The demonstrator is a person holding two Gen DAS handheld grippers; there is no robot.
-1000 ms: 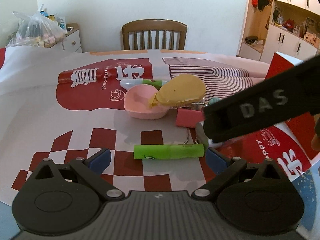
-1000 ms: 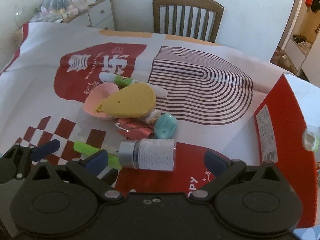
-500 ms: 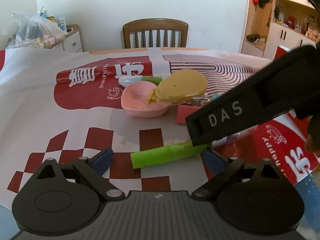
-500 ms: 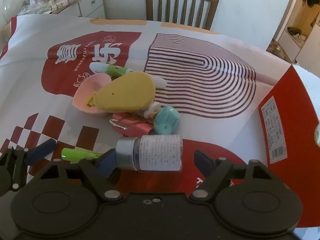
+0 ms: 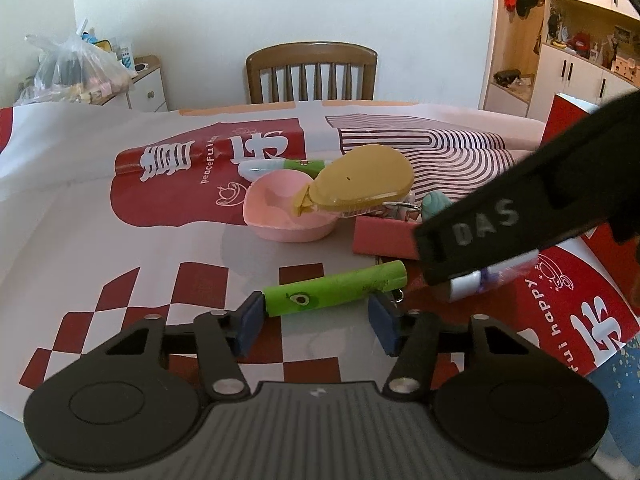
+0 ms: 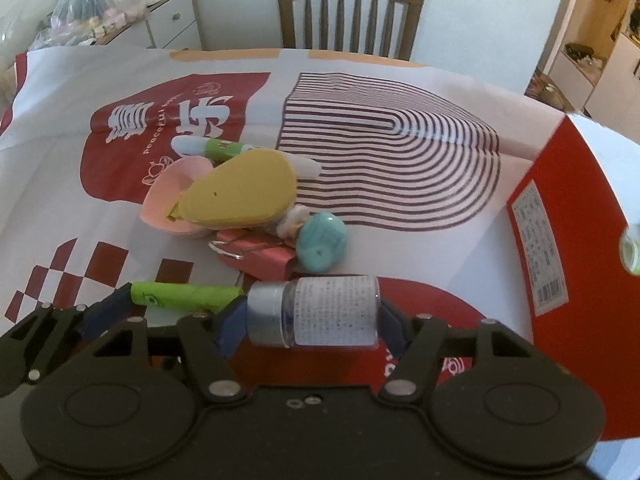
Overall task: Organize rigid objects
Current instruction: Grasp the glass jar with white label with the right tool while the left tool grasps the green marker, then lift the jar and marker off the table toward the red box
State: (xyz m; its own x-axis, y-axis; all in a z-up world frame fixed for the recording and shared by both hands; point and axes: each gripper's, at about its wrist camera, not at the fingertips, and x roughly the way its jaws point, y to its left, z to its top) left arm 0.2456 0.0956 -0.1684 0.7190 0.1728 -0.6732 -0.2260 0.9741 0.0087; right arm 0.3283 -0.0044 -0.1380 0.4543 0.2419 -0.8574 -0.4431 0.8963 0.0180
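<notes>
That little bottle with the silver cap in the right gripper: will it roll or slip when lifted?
The bottle lies on its side, so it would probably roll if released. The right gripper, whose jaws have just been closing, pinches it end to end, cap to base; those smooth ends may slip. It looks small, likely light and stiff.

Left tongs (image 5: 316, 314) tilted downward, jaws just drawn in, blue pads (image 5: 250, 322) set against both ends of a green tube (image 5: 334, 294). Right tongs (image 6: 312, 320) pitched steeper, jaws likewise just closed, pads clamping a small labelled bottle (image 6: 320, 310) lying sideways.
</notes>
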